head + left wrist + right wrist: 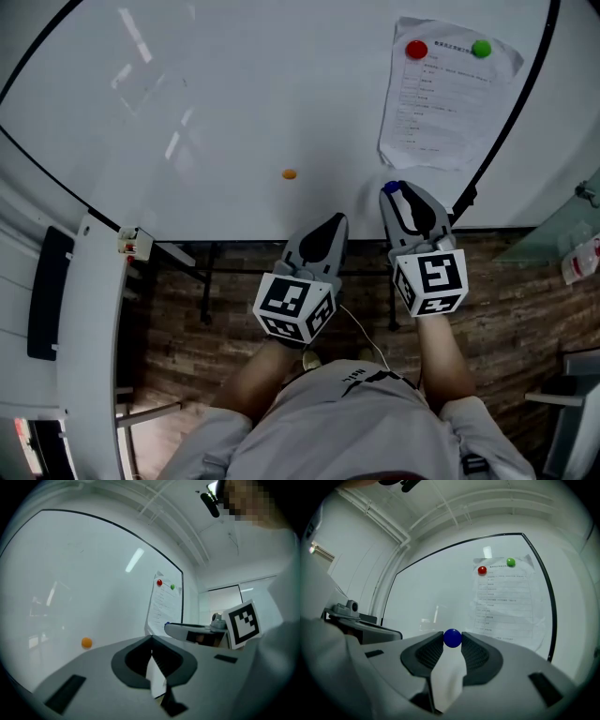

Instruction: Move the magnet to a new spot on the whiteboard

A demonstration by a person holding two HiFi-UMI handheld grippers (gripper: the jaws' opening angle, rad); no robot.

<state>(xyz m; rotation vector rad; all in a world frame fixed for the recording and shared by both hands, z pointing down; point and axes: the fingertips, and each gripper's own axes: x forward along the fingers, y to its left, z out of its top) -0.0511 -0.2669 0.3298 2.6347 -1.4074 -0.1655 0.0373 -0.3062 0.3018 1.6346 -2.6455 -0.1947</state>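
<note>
A blue round magnet (452, 638) is pinched between the tips of my right gripper (452, 640); in the head view the blue magnet (391, 187) shows at the tip of the right gripper (394, 192), close to the whiteboard (234, 103) just below the paper's lower corner. My left gripper (330, 225) hangs lower, off the board's bottom edge, its jaws together and holding nothing (151, 644). An orange magnet (289, 174) sits alone on the board, left of the right gripper; the orange magnet (86, 642) also shows in the left gripper view.
A printed paper sheet (441, 94) is pinned at the board's upper right by a red magnet (415, 50) and a green magnet (481, 48). The board's black frame (506, 122) runs along the right. Below lies a brick-pattern floor (234, 281); the board's stand legs (202, 281) show there.
</note>
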